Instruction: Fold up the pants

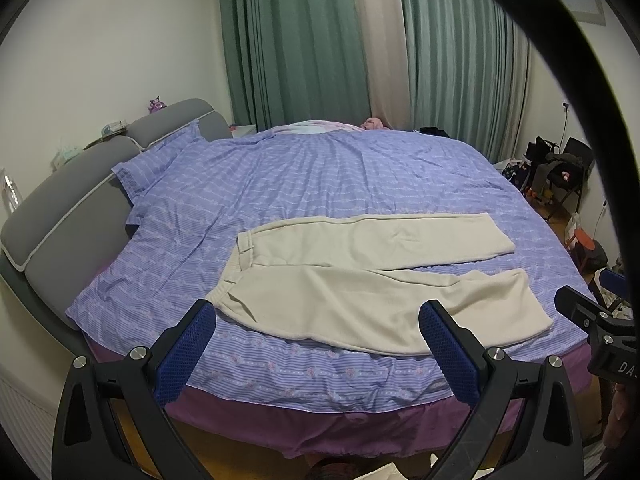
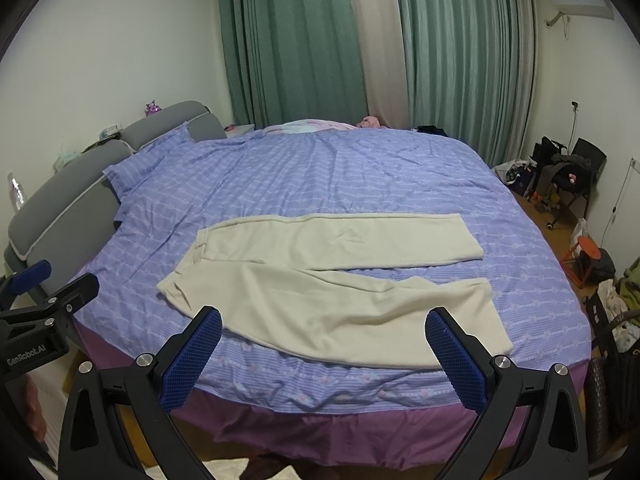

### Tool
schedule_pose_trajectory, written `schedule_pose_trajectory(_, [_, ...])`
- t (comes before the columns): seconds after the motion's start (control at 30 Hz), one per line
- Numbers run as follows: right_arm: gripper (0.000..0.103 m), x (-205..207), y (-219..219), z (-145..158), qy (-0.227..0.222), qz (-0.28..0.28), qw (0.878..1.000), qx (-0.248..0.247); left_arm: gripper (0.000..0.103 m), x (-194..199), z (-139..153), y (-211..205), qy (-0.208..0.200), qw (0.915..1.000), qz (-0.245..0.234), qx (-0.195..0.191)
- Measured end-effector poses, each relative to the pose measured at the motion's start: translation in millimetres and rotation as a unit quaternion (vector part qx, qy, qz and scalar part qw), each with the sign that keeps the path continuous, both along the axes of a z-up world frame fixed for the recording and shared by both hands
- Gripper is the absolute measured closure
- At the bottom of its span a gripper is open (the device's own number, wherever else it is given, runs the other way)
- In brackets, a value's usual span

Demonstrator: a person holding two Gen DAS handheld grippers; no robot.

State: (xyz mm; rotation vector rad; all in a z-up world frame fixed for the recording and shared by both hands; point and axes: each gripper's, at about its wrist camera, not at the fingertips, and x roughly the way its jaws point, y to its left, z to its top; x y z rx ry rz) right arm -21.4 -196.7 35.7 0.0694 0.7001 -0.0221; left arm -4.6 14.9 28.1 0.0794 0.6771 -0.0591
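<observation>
Pants [image 1: 360, 280] lie flat on the bed [image 1: 320, 168], waistband toward the headboard [image 1: 72, 208], legs splayed apart. Left gripper [image 1: 316, 344] and right gripper [image 2: 324, 344] hover wide open, empty. Pinching one layer could leave the fold crooked.

Dim, even indoor light (soft focus), strong fisheye edge distortion.

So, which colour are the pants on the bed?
The pants are plain cream, without pattern; the right wrist view shows them best.
</observation>
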Motion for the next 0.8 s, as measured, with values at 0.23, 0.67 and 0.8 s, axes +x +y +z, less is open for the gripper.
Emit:
schedule_pose_trajectory(0.23, [0.000,-1,0,-2,0.001,0.000,1.000,0.000,0.000,1,-1,0,0.000,1.0000,0.000,-0.001])
schedule_pose_trajectory(0.67, [0.000,39,33,-25,0.023,-0.003,1.000,0.003,0.000,38,-26,23,0.013,0.9998,0.006,0.014])
schedule_pose_trajectory(0.8, [0.000,75,58,-44,0.039,-0.004,0.999,0.014,0.000,68,-45,48,0.023,0.9994,0.009,0.023])
